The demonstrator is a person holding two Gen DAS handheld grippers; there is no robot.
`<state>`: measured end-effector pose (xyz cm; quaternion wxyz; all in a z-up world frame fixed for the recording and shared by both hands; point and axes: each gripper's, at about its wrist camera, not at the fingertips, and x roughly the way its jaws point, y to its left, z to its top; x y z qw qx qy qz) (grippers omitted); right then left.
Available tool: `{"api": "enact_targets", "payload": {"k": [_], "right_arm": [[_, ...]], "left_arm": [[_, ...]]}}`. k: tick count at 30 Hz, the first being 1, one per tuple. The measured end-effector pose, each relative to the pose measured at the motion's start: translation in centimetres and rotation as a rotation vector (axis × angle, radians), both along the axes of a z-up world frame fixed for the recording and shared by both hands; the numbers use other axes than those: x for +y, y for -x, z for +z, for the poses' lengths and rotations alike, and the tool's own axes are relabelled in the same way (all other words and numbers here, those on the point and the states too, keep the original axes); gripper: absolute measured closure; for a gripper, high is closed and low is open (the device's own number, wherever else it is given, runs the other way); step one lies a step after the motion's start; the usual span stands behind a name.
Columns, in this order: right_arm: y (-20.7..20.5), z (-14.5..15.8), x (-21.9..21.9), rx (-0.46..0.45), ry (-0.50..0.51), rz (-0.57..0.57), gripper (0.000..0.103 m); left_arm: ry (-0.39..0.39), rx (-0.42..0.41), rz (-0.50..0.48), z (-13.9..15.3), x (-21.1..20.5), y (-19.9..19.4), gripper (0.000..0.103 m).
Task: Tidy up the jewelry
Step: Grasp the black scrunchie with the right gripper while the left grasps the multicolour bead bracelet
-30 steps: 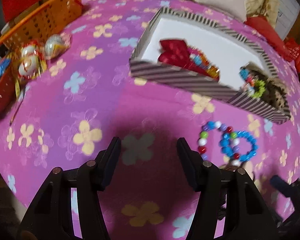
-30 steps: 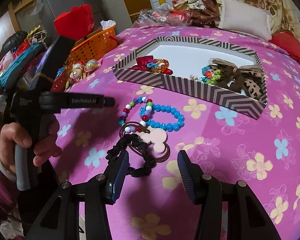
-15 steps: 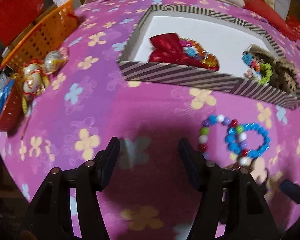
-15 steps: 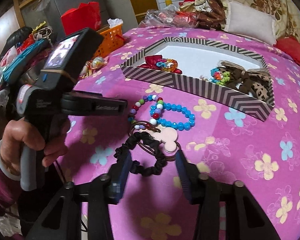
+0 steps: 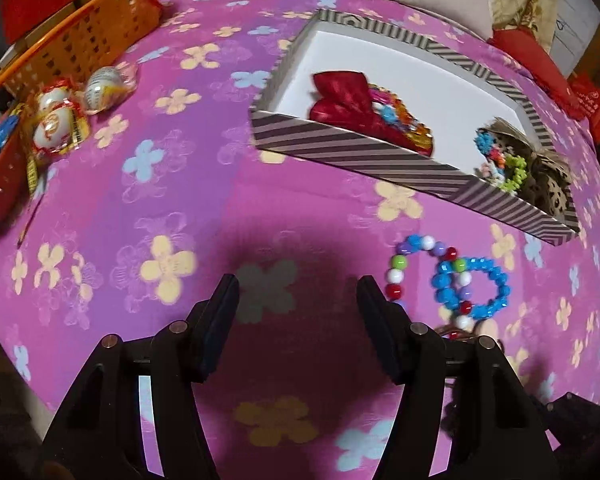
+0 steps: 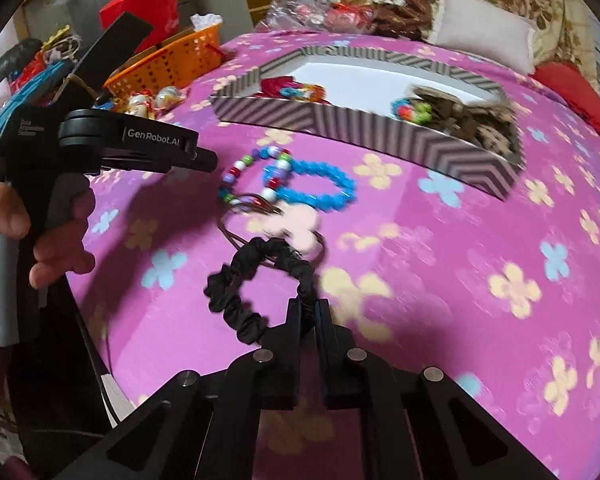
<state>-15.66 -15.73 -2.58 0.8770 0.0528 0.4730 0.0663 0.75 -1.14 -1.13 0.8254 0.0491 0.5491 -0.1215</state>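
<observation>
My right gripper (image 6: 309,306) is shut on the near edge of a black scrunchie (image 6: 240,280) on the pink flowered cloth. Beyond it lie a pink mouse-shaped hair tie (image 6: 296,224), a blue bead bracelet (image 6: 320,184) and a multicoloured bead bracelet (image 6: 244,172). The striped box (image 6: 364,128) behind holds a red bow, bead bracelets and a leopard scrunchie. My left gripper (image 5: 296,292) is open and empty above the cloth, left of the bracelets (image 5: 472,288); it also shows in the right wrist view (image 6: 204,160). The striped box (image 5: 360,152) lies ahead of it.
An orange basket (image 5: 80,36) and wrapped sweets (image 5: 56,120) sit at the far left. Pillows (image 6: 484,36) and bags line the back edge. The cloth's near edge (image 6: 96,320) drops off at the left.
My right gripper closed its fingers on the black scrunchie and moved forward slightly. The left gripper stayed open and shifted a little.
</observation>
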Motion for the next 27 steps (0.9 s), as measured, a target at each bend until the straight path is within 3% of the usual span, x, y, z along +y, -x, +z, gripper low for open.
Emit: {"api": "enact_targets", "payload": {"k": [9, 10, 13, 18, 20, 22, 25, 27], "right_arm": [[1.7, 0.0, -2.8, 0.009, -0.040, -0.033, 0.097], [1.7, 0.0, -2.8, 0.004, -0.046, -0.036, 0.097], [2.0, 0.0, -2.7, -0.006, -0.058, -0.039, 0.097], [2.3, 0.0, -2.2, -0.003, -0.071, -0.026, 0.097], [2.3, 0.0, -2.1, -0.003, -0.070, -0.030, 0.097], [2.3, -0.1, -2.0, -0.003, -0.070, -0.035, 0.097], [2.3, -0.1, -2.1, -0.001, -0.072, -0.037, 0.097], [2.3, -0.1, -2.2, 0.002, -0.080, -0.041, 0.097]], "left_arm": [[-0.114, -0.025, -0.009, -0.5, -3.4, 0.6, 0.040], [-0.106, -0.015, -0.002, -0.5, -3.2, 0.6, 0.041], [-0.121, -0.025, 0.004, -0.3, -2.3, 0.7, 0.054], [-0.151, -0.043, 0.035, -0.3, 0.6, 1.3, 0.056], [-0.141, -0.031, 0.052, -0.3, 1.7, 1.5, 0.064], [-0.062, 0.023, 0.063, -0.4, 2.6, 1.2, 0.068], [0.028, 0.039, 0.071, 0.2, 2.9, 1.2, 0.067], [0.062, 0.045, 0.059, 0.6, 2.2, 1.1, 0.057]]}}
